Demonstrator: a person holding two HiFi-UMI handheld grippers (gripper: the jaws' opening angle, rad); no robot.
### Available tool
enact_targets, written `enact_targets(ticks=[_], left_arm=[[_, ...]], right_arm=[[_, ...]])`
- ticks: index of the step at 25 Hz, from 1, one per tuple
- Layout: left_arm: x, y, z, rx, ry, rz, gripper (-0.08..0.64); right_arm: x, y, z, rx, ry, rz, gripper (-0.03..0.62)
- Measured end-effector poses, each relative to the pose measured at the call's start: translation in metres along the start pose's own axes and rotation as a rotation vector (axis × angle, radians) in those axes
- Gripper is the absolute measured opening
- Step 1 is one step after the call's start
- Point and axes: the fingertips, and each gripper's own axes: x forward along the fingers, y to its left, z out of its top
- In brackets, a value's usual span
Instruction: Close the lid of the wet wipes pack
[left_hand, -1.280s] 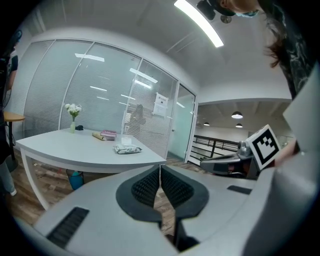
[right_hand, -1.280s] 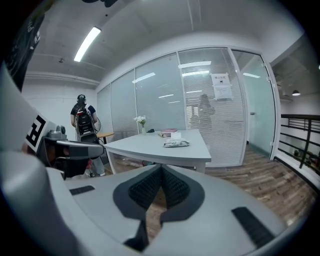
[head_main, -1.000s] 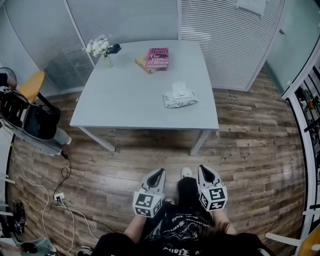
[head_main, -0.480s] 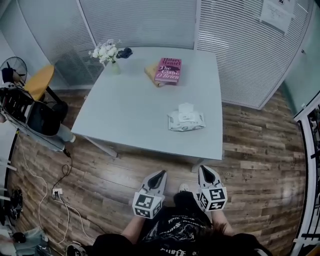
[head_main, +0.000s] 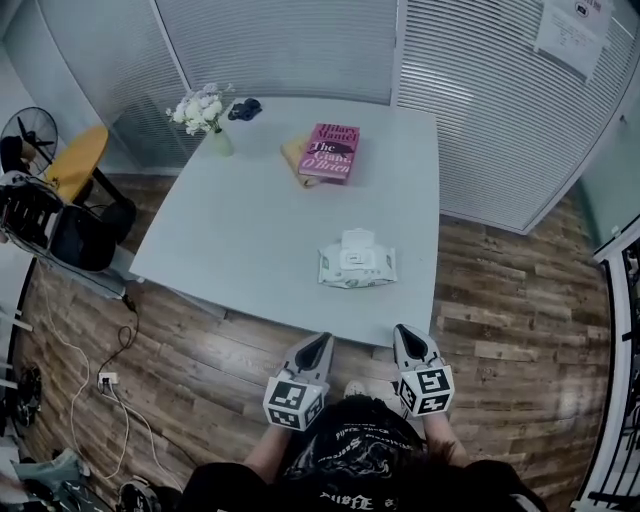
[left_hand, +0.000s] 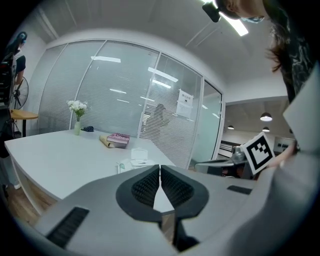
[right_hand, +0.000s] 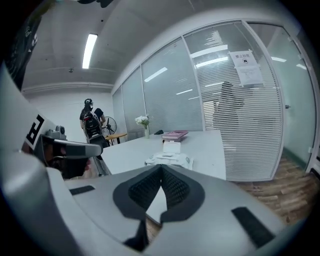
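Observation:
A white wet wipes pack (head_main: 357, 265) lies on the grey table (head_main: 240, 240) near its front right edge, its flip lid (head_main: 356, 240) standing open toward the far side. The pack also shows small in the left gripper view (left_hand: 134, 159) and in the right gripper view (right_hand: 170, 158). My left gripper (head_main: 318, 345) and right gripper (head_main: 403, 336) hang side by side just short of the table's front edge, both shut with nothing between the jaws. Both point at the table, the pack a short way beyond them.
A pink book (head_main: 330, 152) lies on a tan one at the far side, a vase of white flowers (head_main: 205, 115) and a dark small object (head_main: 243, 108) at the far left corner. A chair (head_main: 70, 205) and fan (head_main: 25, 135) stand left; cables (head_main: 110, 385) cross the wood floor.
The table and pack have come closer and lower in the head view as I moved toward them. Both grippers now sit at the table's front edge, still shut.

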Motion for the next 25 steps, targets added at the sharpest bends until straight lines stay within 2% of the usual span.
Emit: enact_targets(ticks=[4, 9, 17, 21, 25], left_arm=[[0.02, -0.004, 0.001, 0.004, 0.015, 0.001, 0.011], [0.038, 0.003, 0.005, 0.0, 0.034, -0.004, 0.011], [0.071, 0.045, 0.019, 0.01, 0.054, -0.005, 0.011], [0.09, 0.067, 0.028, 0.008, 0.064, -0.015, 0.011], [0.109, 0.085, 0.032, -0.012, 0.076, -0.027, 0.011]], right_arm=[[0.013, -0.018, 0.006, 0.007, 0.0, 0.016, -0.002], [0.031, -0.018, 0.014, 0.026, 0.004, 0.055, -0.002], [0.068, -0.022, 0.027, 0.041, 0.039, 0.06, -0.002], [0.09, -0.024, 0.038, 0.087, 0.058, 0.078, -0.002], [0.113, -0.038, 0.047, 0.135, 0.054, 0.046, -0.002]])
